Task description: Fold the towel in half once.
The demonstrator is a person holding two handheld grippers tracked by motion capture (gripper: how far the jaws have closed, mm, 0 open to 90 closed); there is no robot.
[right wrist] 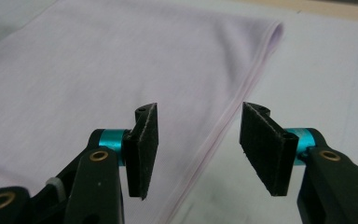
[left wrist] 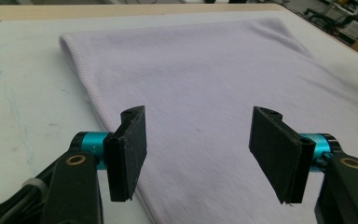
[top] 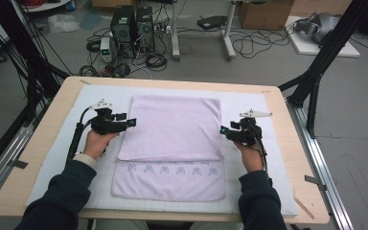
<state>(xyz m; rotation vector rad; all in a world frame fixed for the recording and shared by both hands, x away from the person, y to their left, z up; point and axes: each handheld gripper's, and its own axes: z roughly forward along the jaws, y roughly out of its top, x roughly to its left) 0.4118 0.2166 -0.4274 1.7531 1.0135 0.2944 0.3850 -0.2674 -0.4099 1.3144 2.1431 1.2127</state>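
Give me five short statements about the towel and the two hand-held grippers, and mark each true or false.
1. The towel is folded, its upper layer stopping short of the near edge. True.
2. The left hand-held gripper clamps the towel's edge. False: its jaws stand open with nothing between the pads.
3. A row of small embroidered motifs shows on the near strip of the towel. True.
4. The right hand-held gripper is at the towel's far edge. False: it is beside the towel's right edge, jaws open.
5. The towel lies on bare wood. False: it lies on a white mat that covers the table.
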